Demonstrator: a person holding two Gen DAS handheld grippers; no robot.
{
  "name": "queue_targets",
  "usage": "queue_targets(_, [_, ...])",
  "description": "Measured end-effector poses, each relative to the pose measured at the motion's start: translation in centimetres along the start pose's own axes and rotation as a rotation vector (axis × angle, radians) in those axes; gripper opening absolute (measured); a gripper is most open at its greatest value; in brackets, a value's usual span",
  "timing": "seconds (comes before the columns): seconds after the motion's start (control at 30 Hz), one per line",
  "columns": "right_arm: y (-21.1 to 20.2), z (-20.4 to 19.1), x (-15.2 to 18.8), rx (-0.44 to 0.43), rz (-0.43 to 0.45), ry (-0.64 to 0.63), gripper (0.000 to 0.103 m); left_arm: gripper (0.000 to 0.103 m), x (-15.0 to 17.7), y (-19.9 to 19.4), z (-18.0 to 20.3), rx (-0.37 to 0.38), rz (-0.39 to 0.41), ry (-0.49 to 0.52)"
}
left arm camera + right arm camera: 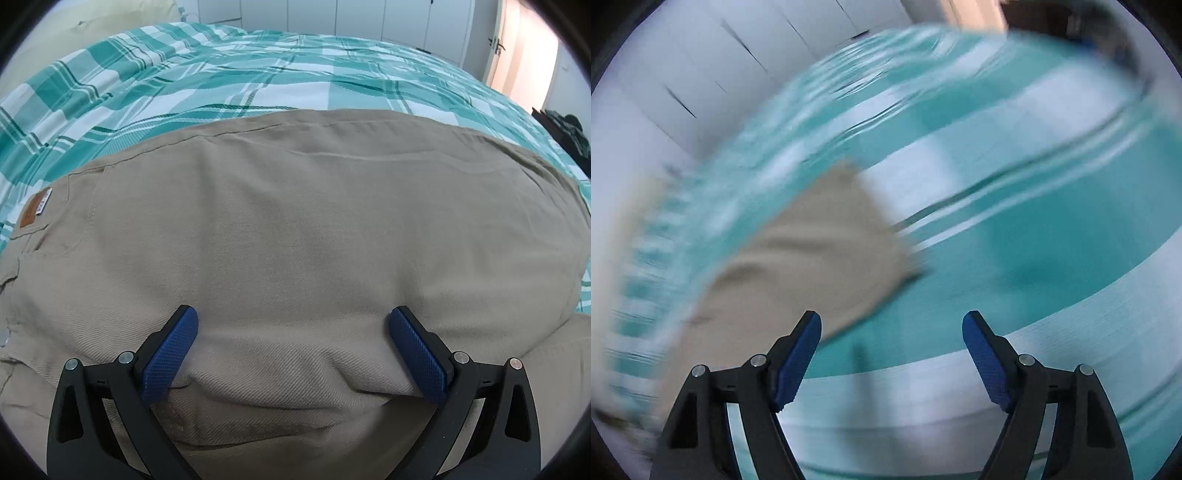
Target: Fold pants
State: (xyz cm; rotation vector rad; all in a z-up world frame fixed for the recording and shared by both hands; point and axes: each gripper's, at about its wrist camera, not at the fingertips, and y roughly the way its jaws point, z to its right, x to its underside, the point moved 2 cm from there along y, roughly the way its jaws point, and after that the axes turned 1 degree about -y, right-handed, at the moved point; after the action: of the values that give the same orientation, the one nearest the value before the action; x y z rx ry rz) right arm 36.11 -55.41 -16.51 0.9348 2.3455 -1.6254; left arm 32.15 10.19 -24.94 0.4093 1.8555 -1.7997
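Tan pants (295, 221) lie flat across a bed with a teal and white plaid cover (221, 81); a brown label (31, 214) shows at their left end. My left gripper (293, 312) is down on the near edge of the pants. Its jaws stand wide, with a raised fold of cloth running between the blue pads (170, 354). In the right wrist view, which is heavily blurred, one end of the pants (812, 251) lies left of centre. My right gripper (892, 332) is open above the bed cover (1015, 240), just right of that end, with nothing between its fingers.
White wardrobe doors (369, 18) stand behind the bed. A door with a handle (498, 44) is at the far right, with dark items (565, 133) below it. A pale pillow (92, 22) lies at the far left corner of the bed.
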Motion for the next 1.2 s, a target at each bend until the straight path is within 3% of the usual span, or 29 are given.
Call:
queue_targets(0.03, [0.7,-0.2,0.3,-0.033,-0.008,0.026,0.079,0.102,0.0,0.0,0.0,-0.001,0.001,0.000])
queue_targets(0.1, [2.2,-0.6,0.2,-0.017,0.014,0.047,0.079,0.102,0.0,0.0,0.0,-0.002,0.002,0.000])
queue_targets(0.2, [3.2,0.0,-1.2,0.001,0.097,0.167,0.073,0.102,0.0,0.1,0.0,-0.001,0.004,-0.001])
queue_targets(0.23, [3.4,0.4,-1.8,0.006,0.122,0.205,0.061,0.102,0.0,0.2,0.0,-0.001,0.005,-0.001])
queue_targets(0.27, [3.4,0.5,-2.1,0.016,0.138,0.233,0.032,0.102,0.0,0.2,0.0,0.001,0.006,-0.003])
queue_targets(0.3, [3.5,0.3,-2.7,0.056,0.141,0.236,0.012,0.102,0.0,0.2,0.0,0.002,0.007,-0.004])
queue_targets(0.33, [3.4,-0.3,-2.9,0.105,0.143,0.210,0.004,0.102,0.0,0.3,-0.1,0.002,0.007,-0.004])
queue_targets(0.4, [2.0,-2.9,-2.9,0.143,0.172,0.077,0.004,0.102,0.0,0.3,-0.1,0.001,0.007,-0.005])
queue_targets(0.5, [-0.6,-9.3,-0.6,0.118,0.147,-0.317,0.004,0.102,0.0,0.3,0.0,0.001,0.008,-0.005])
queue_targets(0.57, [-3.7,-14.1,4.7,0.067,0.098,-0.619,0.004,0.102,0.0,0.3,0.0,-0.001,0.008,-0.004])
queue_targets(0.67, [-8.7,-16.1,13.4,0.010,0.035,-0.848,0.004,0.102,0.0,0.3,-0.1,-0.002,0.007,-0.003])
queue_targets(0.77, [-11.7,-12.3,17.6,0.068,0.010,-0.774,0.004,0.102,0.0,0.3,0.0,-0.008,0.004,0.001])
queue_targets(0.83, [-12.5,-7.3,17.7,0.215,0.021,-0.607,0.008,0.102,-0.1,0.3,0.0,-0.013,0.002,0.004])
queue_targets(0.87, [-12.4,-5.2,17.6,0.309,0.022,-0.525,0.021,0.102,-0.1,0.3,0.0,-0.016,0.001,0.006])
queue_targets(0.93, [-12.8,-0.6,16.6,0.477,0.013,-0.324,0.037,0.102,-0.2,0.3,0.2,-0.026,-0.004,0.010])
queue_targets(0.97, [-13.8,1.5,15.8,0.509,0.036,-0.184,0.037,0.102,-0.2,0.3,0.2,-0.031,-0.006,0.013])
queue_targets(1.03, [-16.4,2.6,15.2,0.505,0.138,-0.060,0.037,0.102,-0.4,0.1,0.3,-0.046,-0.021,0.013])
queue_targets(1.07, [-16.9,2.1,15.2,0.494,0.158,-0.058,0.037,0.102,-0.5,-0.1,0.3,-0.057,-0.031,0.011])
queue_targets(1.17, [-17.2,-3.1,16.7,0.356,0.156,-0.164,0.042,0.102,-0.6,-2.2,0.6,-0.109,-0.089,-0.011])
queue_targets(1.2, [-16.5,-5.2,17.4,0.308,0.144,-0.205,0.046,0.102,-0.1,-3.7,0.9,-0.078,-0.104,-0.010])
